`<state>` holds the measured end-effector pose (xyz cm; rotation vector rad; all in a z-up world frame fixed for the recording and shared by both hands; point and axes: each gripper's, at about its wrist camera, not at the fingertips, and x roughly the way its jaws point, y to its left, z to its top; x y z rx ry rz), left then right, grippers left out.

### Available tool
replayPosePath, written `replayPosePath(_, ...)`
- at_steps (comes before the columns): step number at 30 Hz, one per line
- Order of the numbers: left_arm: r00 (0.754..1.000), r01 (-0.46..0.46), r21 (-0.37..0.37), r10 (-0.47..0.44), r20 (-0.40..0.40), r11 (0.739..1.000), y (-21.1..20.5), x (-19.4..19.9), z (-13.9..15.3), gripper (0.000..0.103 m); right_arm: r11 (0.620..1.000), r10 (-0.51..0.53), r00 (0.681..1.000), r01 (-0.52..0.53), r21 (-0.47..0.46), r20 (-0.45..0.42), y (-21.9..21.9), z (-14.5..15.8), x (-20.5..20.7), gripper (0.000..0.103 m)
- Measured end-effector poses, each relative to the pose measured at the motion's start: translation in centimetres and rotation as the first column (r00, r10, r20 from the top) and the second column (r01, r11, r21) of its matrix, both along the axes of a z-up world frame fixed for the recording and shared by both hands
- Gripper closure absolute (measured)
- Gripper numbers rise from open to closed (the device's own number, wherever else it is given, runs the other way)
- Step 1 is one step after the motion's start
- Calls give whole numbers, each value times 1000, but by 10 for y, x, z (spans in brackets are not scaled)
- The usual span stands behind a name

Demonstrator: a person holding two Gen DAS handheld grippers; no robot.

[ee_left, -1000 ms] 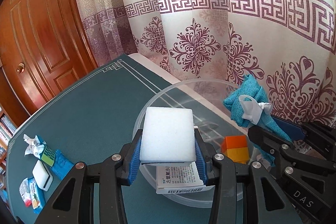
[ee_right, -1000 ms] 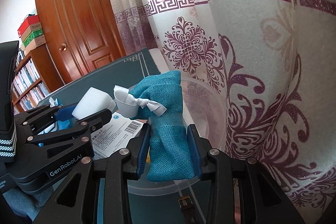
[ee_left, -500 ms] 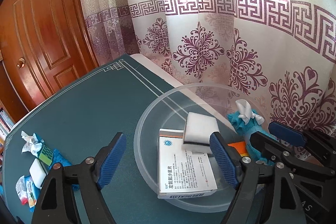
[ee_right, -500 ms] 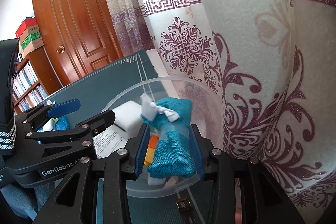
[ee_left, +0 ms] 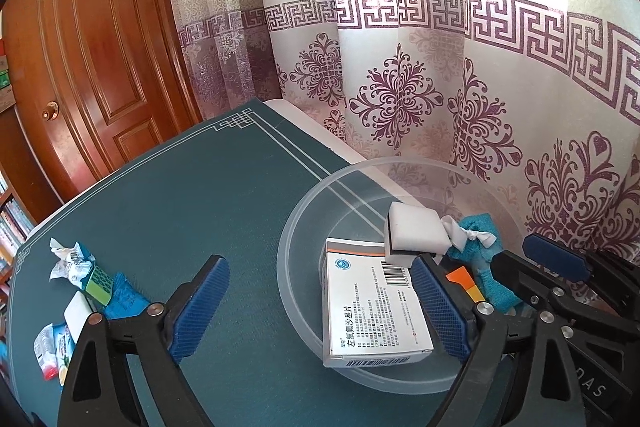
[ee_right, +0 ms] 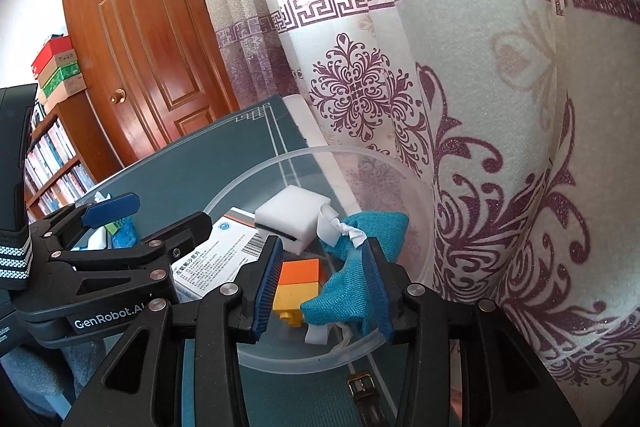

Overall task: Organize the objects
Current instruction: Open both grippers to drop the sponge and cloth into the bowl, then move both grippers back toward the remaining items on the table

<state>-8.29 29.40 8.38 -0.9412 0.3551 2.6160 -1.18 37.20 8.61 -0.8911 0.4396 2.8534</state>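
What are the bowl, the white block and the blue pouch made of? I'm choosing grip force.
Bowl: looks like clear plastic, frosted; the mat's lines show through its wall.
White block: seems soft foam, matte, with a dark backing layer.
Blue pouch: coarse woven cloth, visible weave, tied with a white strip; it sags between the right gripper's fingers.

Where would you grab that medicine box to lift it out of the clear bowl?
Grip the medicine box by its long edges, near half, probably coming from above: it lies flat in the clear bowl, and the white sponge covers its far end.
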Motion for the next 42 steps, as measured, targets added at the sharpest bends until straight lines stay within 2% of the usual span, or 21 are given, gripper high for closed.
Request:
replayPosePath(17, 1000, -31, 8, 31, -3, 999, -20, 8, 2, 4, 1000, 17, 1000, -17, -3, -11, -14, 5, 3, 56)
replayPosePath(24, 999, -49, 19, 49, 6, 999, -35, 11, 2, 4, 999, 32, 999, -32, 1, -18, -24, 9, 3, 56)
replayPosePath(28, 998, -58, 25, 58, 8, 998, -42, 13, 2, 4, 999, 38, 999, -38, 6, -23, -31, 12, 3, 50)
replayPosePath(42, 992, -120, 58, 119, 30, 991, -82, 14, -1, 4, 995, 93, 995, -92, 38, -26, -64, 22, -5, 48)
